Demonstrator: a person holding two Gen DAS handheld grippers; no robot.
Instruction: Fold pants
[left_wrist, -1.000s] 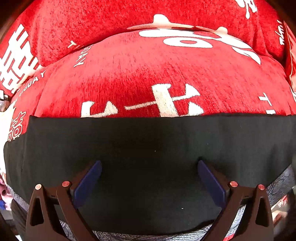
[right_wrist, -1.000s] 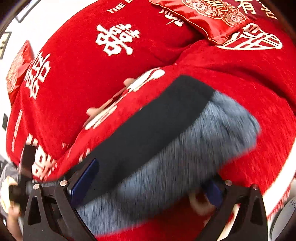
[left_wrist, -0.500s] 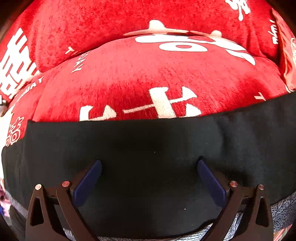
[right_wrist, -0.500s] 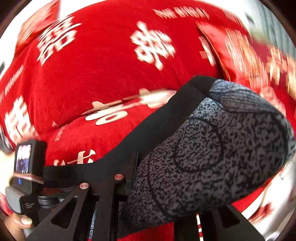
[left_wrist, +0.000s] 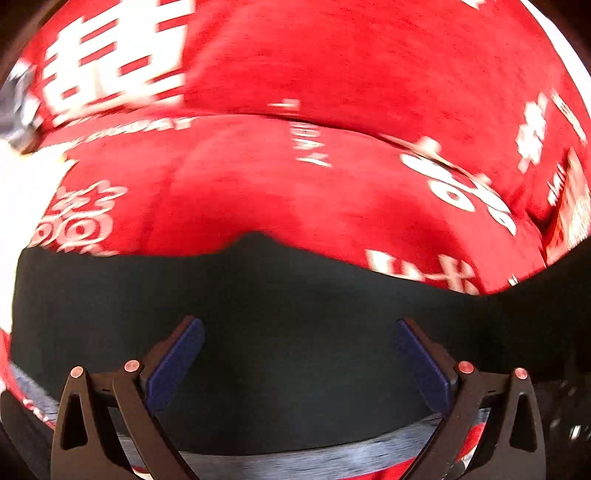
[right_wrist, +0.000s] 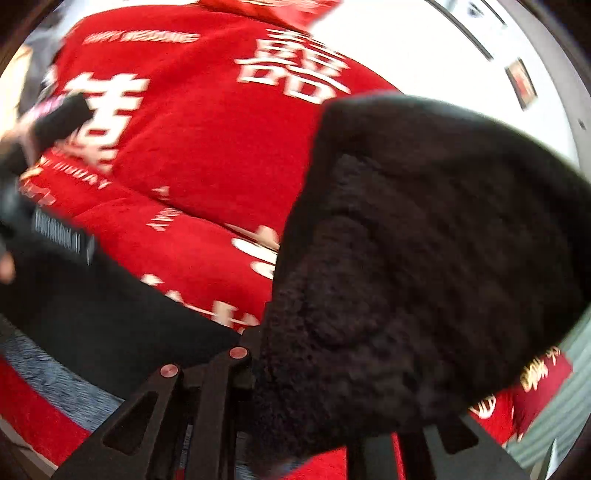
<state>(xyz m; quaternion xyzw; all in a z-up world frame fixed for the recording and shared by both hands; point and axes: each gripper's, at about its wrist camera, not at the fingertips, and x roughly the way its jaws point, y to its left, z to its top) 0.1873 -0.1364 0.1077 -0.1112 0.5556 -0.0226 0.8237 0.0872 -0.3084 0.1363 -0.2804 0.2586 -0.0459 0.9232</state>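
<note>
The pants (left_wrist: 295, 306) are black outside with a grey speckled face and lie on a red sofa cover. In the left wrist view my left gripper (left_wrist: 299, 354) is open, its blue pads (left_wrist: 173, 363) spread over the black waistband part. In the right wrist view my right gripper (right_wrist: 295, 387) is shut on a lifted end of the pants (right_wrist: 424, 258), whose dark fleecy inside hangs in front of the lens and hides the fingertips. The rest of the pants (right_wrist: 110, 321) stretches left toward the other hand-held gripper (right_wrist: 44, 229).
The red sofa cover (left_wrist: 295, 177) with white characters fills both views. A seam between cushions (left_wrist: 332, 125) runs across behind the pants. A white wall (right_wrist: 443, 55) and a small framed picture (right_wrist: 521, 83) show at the upper right.
The right gripper has lifted and swung its held pants end over, showing the dark fleecy inside instead of the grey face. The left view has shifted left; the waistband edge has bunched upward.
</note>
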